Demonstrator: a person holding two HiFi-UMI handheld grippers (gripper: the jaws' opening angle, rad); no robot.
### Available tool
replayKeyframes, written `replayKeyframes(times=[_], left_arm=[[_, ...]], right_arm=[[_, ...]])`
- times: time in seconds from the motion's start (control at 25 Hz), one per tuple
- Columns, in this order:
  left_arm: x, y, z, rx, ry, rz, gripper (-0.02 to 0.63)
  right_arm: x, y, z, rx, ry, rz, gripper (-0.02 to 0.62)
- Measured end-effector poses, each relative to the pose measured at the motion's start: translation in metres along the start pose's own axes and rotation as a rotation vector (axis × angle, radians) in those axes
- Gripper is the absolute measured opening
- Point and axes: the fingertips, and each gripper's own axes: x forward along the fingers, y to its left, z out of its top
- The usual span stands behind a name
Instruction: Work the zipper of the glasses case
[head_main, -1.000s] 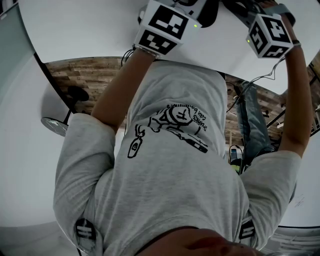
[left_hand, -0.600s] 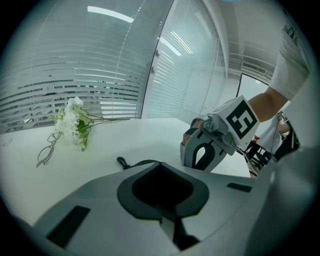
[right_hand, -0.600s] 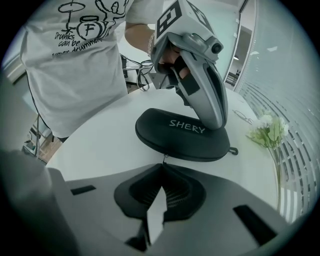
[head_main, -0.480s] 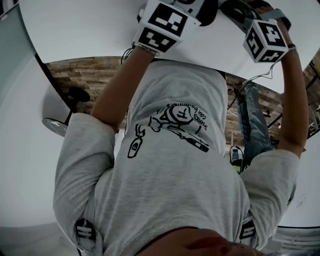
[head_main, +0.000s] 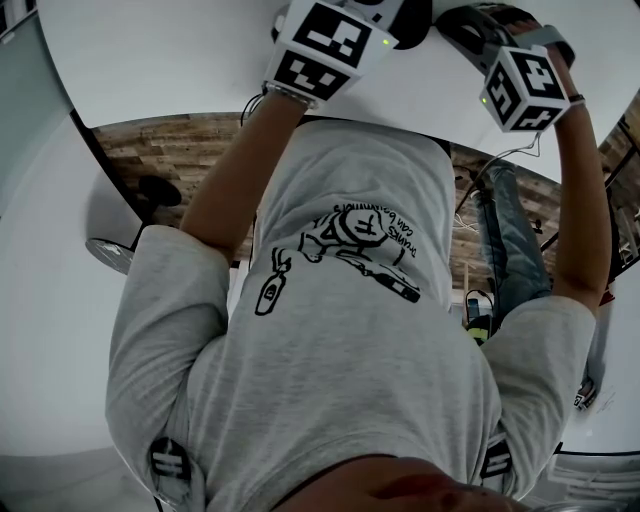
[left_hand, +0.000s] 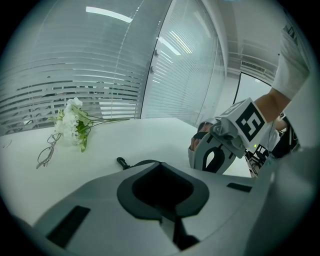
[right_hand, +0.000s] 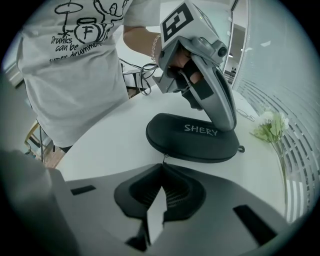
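Observation:
A black glasses case (right_hand: 192, 137) printed SHERY lies closed on the white table (right_hand: 115, 135). My left gripper (right_hand: 227, 121) rests its shut jaws on top of the case at its right end. In the left gripper view only the case's rim (left_hand: 142, 163) and its small strap loop (left_hand: 121, 162) show past my left gripper (left_hand: 161, 166). My right gripper (right_hand: 162, 166) is at the case's near edge, shut on the zipper pull (right_hand: 164, 157). In the head view only the marker cubes show, the left (head_main: 322, 45) and the right (head_main: 520, 88).
A small bunch of white flowers (left_hand: 72, 122) and a pair of wire glasses (left_hand: 46, 152) lie further along the table. The table's curved edge (right_hand: 85, 135) is close to the person's grey shirt (right_hand: 75, 60). Glass walls with blinds (left_hand: 100, 75) stand behind.
In the head view the right gripper's cube has shifted a little to the left and toward the person. The left cube has barely moved.

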Motion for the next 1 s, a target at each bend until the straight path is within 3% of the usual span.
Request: replayKeyframes(times=[0.52,1.0], left_arm=[[-0.012,0.008,-0.005,0.01,-0.004,0.005,0.02],[-0.019,0.005,-0.002,0.029,-0.01,0.004,0.021]], right_arm=[[0.01,0.018,0.026,0.115,-0.05,-0.019,0.003],[0.008,0.029,0.042,0.289,-0.098,-0.087,0.003]])
